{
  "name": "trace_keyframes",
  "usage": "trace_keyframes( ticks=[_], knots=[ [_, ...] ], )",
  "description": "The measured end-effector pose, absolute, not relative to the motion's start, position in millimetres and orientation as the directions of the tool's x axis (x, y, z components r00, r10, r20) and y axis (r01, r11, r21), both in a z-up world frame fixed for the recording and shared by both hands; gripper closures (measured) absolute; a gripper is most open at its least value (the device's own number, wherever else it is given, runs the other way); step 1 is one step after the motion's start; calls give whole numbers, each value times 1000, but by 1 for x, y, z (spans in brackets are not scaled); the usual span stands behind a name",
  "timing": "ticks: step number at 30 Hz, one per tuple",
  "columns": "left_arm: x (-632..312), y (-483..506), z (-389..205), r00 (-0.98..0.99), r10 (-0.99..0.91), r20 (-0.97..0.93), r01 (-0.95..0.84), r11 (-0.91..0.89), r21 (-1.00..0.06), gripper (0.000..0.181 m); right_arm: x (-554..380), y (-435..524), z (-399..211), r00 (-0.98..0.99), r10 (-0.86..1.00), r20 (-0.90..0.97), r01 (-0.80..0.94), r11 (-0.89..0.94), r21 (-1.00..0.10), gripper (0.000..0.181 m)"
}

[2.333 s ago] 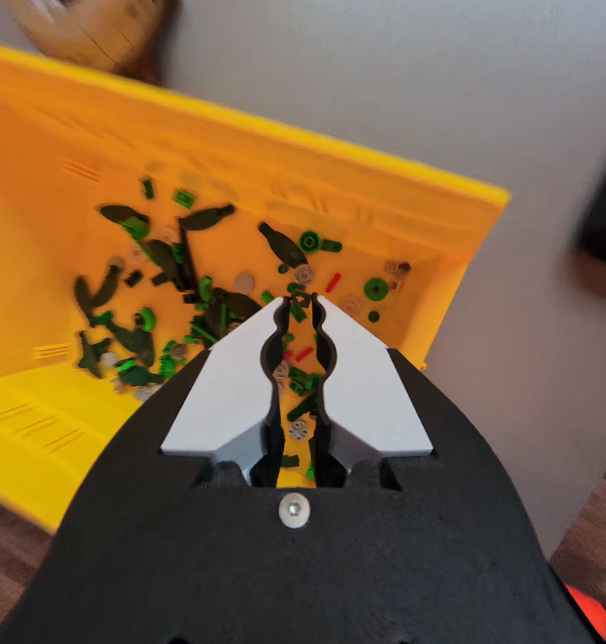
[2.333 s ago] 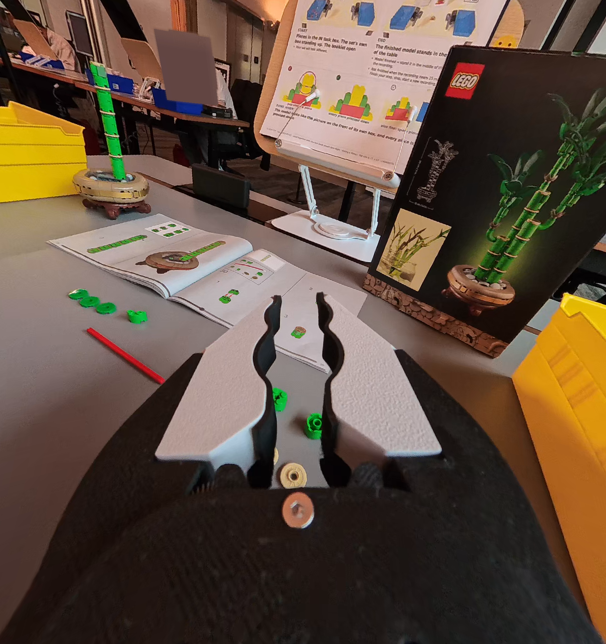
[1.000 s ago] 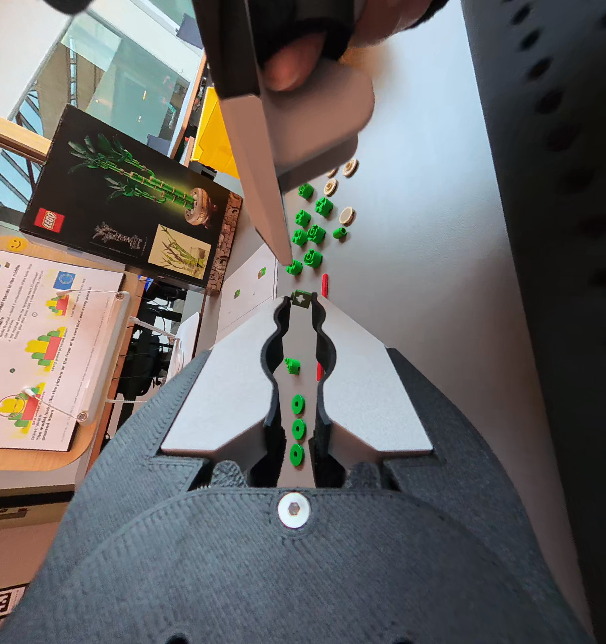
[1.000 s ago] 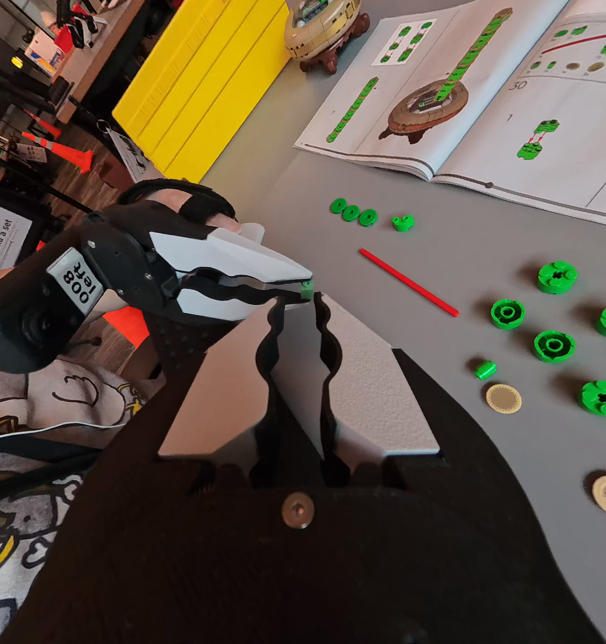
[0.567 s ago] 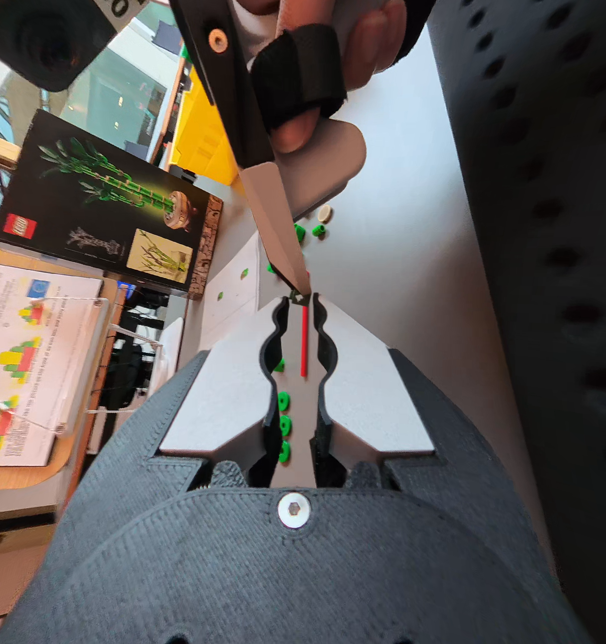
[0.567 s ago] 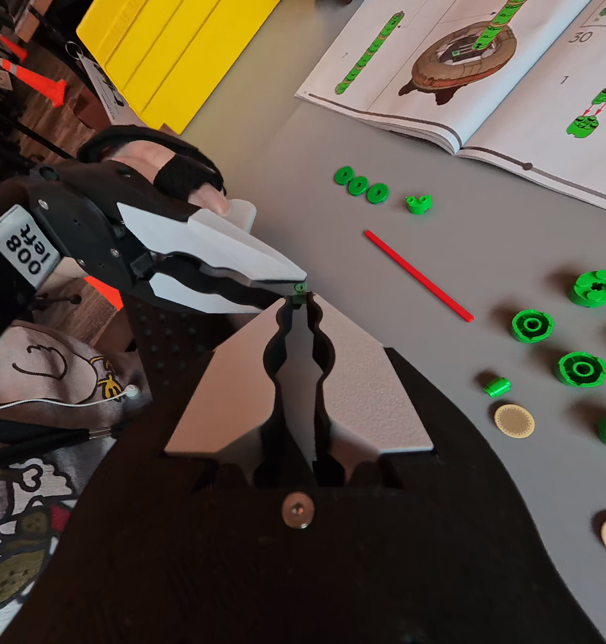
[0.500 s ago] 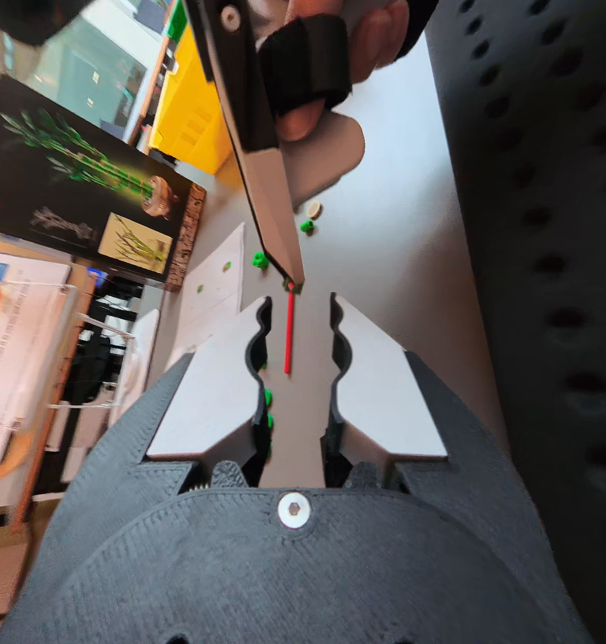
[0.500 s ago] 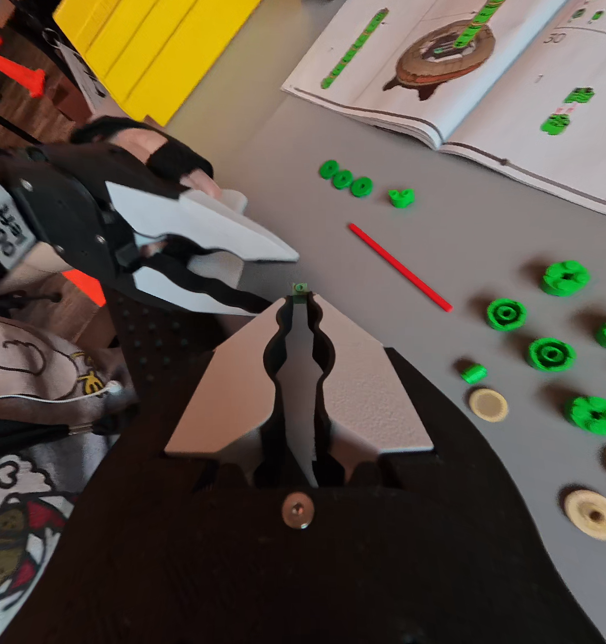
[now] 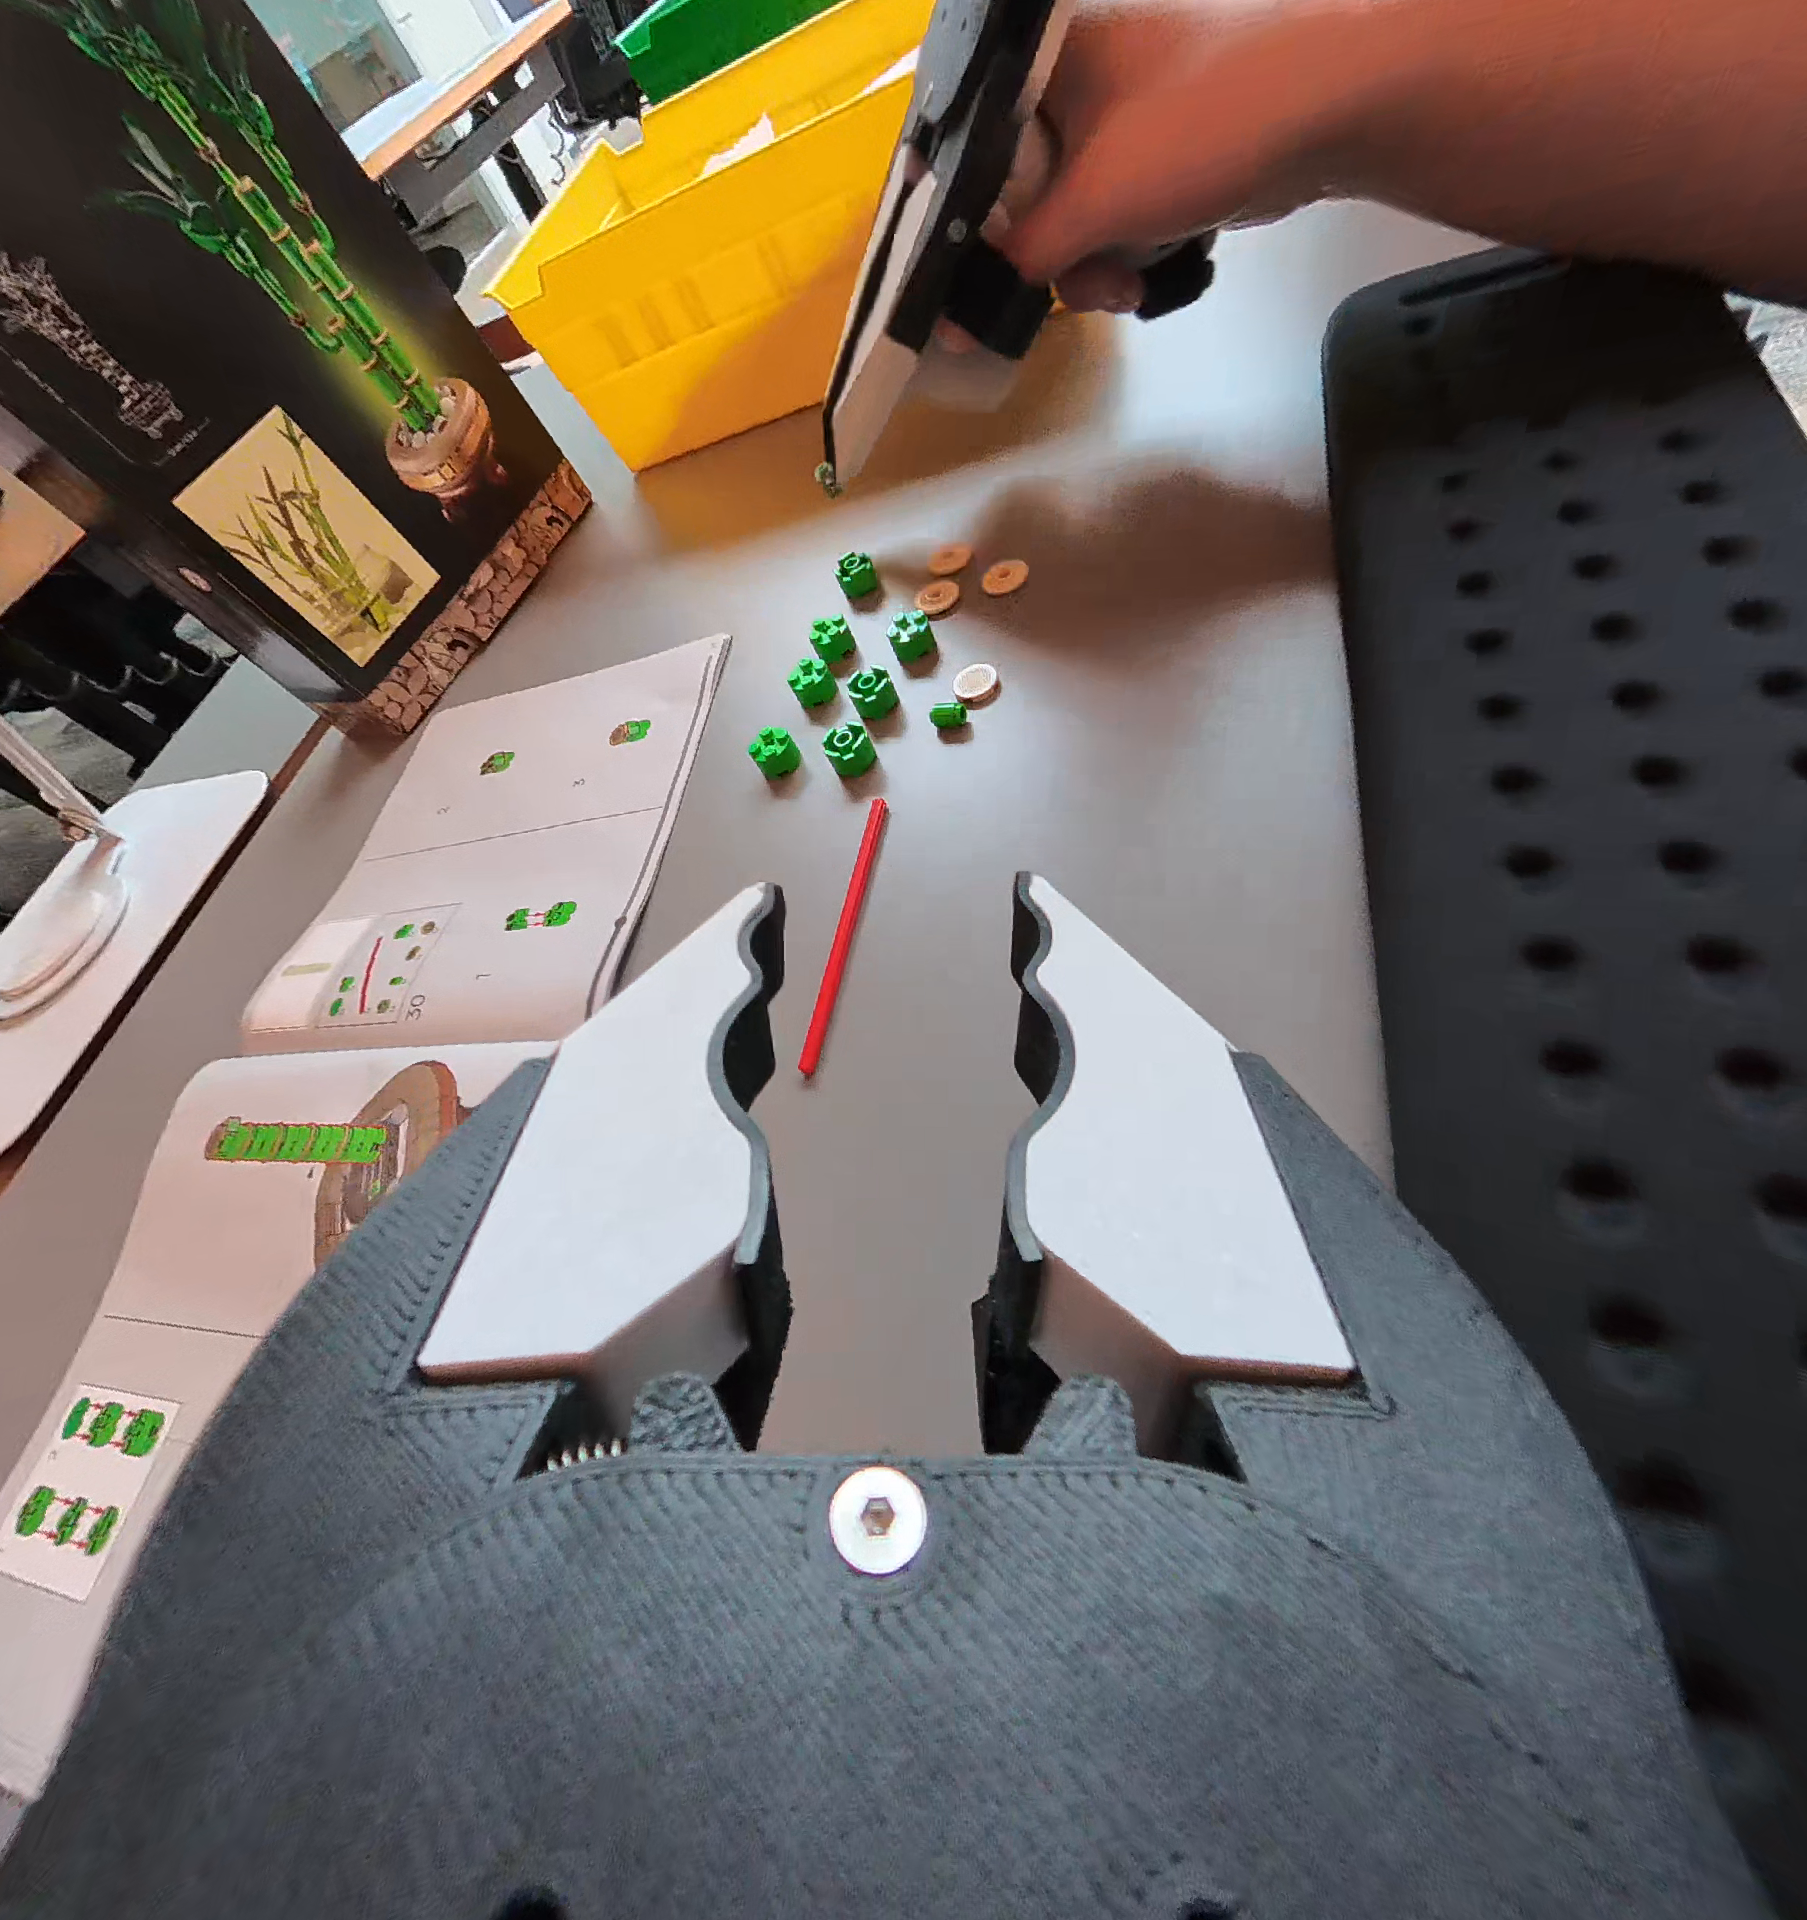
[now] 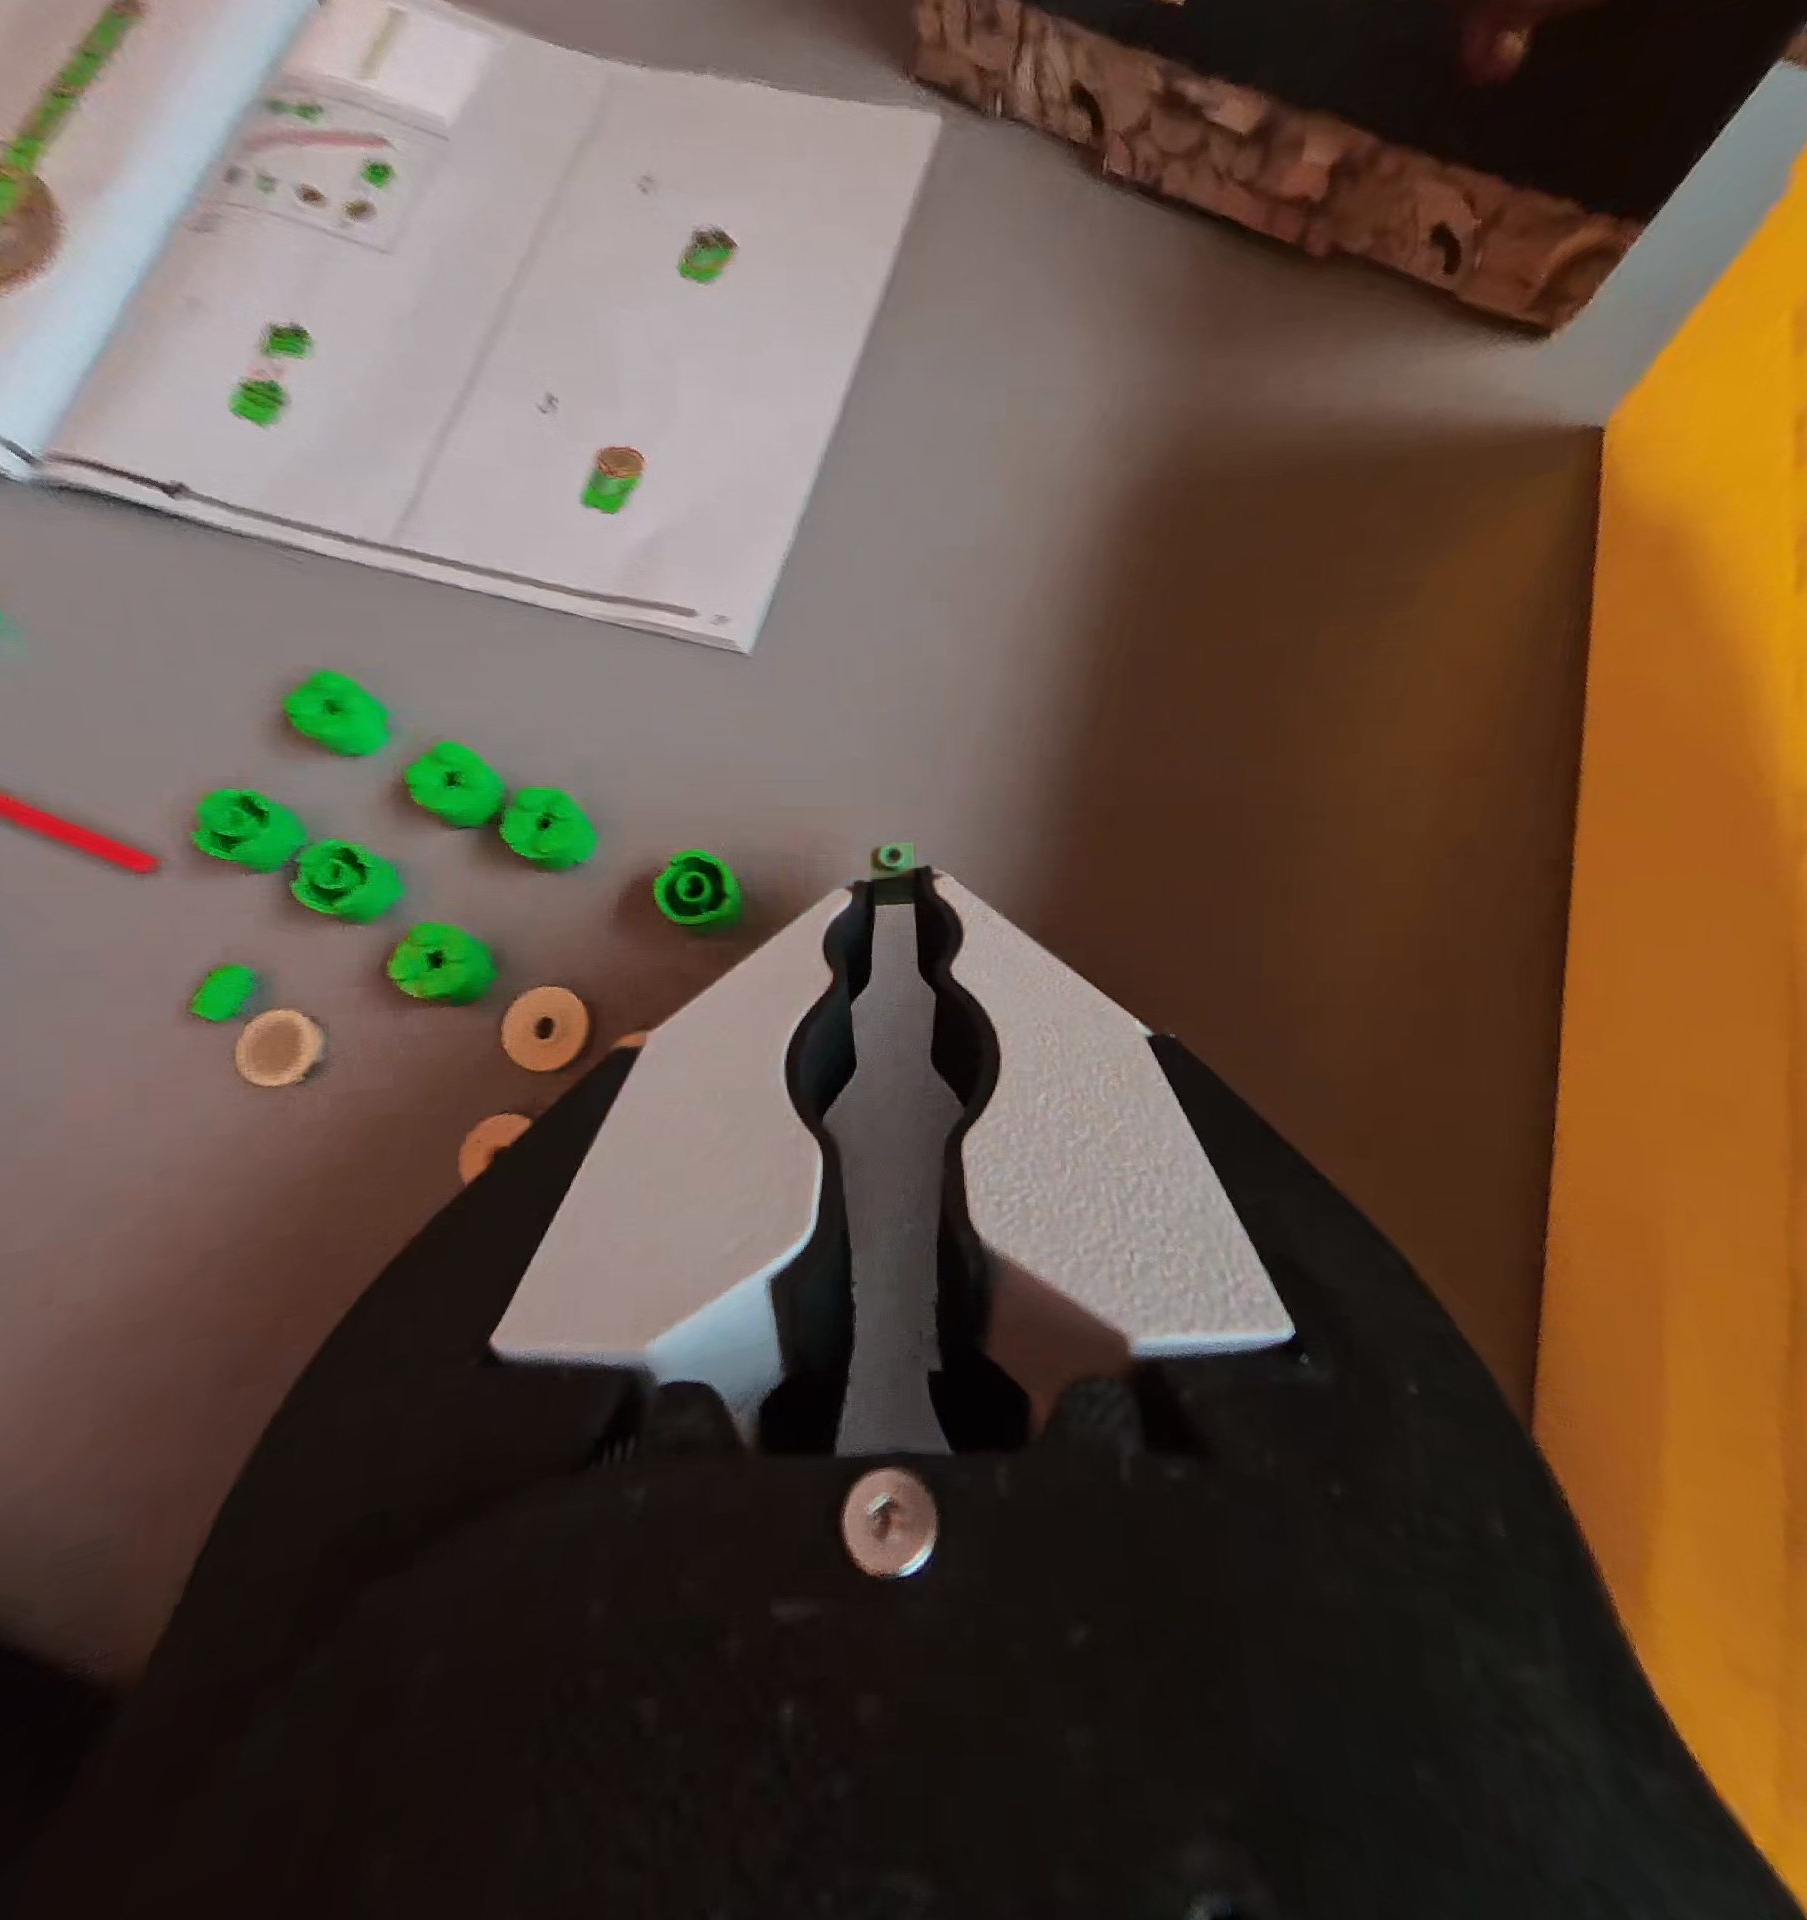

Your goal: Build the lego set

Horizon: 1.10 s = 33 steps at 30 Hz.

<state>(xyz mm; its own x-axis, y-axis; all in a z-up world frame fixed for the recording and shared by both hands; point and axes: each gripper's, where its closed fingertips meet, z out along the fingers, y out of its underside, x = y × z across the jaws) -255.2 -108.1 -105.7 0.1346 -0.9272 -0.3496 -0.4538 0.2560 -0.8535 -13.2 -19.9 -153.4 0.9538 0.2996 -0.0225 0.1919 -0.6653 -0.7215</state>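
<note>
My left gripper (image 9: 894,899) is open and empty, low over the grey table, with a thin red rod (image 9: 845,933) lying between and ahead of its fingers. My right gripper (image 10: 894,883) is shut on a small dark green piece (image 10: 893,860) at its fingertips, held above the table. In the left wrist view the right gripper (image 9: 829,480) hangs tip-down near the yellow bin, the small piece (image 9: 827,479) in its tips. Several round green bricks (image 9: 847,675) (image 10: 343,878) and tan round plates (image 9: 972,582) (image 10: 544,1027) lie on the table.
An open instruction booklet (image 9: 525,831) (image 10: 483,343) lies left of the pieces. The set's box (image 9: 203,312) stands behind it. A yellow bin (image 9: 701,260) (image 10: 1730,935) stands at the right. A black perforated chair back (image 9: 1605,831) borders the table's near edge.
The small green piece passed from my left gripper to my right. My left gripper opened and drew back. My right gripper carried the piece right, toward the yellow bin.
</note>
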Motion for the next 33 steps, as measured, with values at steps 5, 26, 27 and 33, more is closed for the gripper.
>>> trace_keyframes(
  ticks=[5, 26, 27, 33],
  knots=[
    [-258, -108, -105, 141, -915, -378, -458, 278, -844, 137, -14, -19, -168, 946, 323, -35, 206, -680, -704, 174],
    [-268, -97, -93, 185, -929, -320, -415, 222, -882, 138, -14, -23, -171, 935, 352, -41, 209, -641, -738, 166],
    [-268, -97, -93, 186, -928, -322, -416, 223, -882, 138, -14, -23, -171, 936, 351, -41, 208, -640, -740, 165],
    [-268, -96, -94, 192, -928, -319, -417, 217, -883, 138, -13, -25, -171, 934, 355, -30, 215, -627, -749, 155]
  ],
)
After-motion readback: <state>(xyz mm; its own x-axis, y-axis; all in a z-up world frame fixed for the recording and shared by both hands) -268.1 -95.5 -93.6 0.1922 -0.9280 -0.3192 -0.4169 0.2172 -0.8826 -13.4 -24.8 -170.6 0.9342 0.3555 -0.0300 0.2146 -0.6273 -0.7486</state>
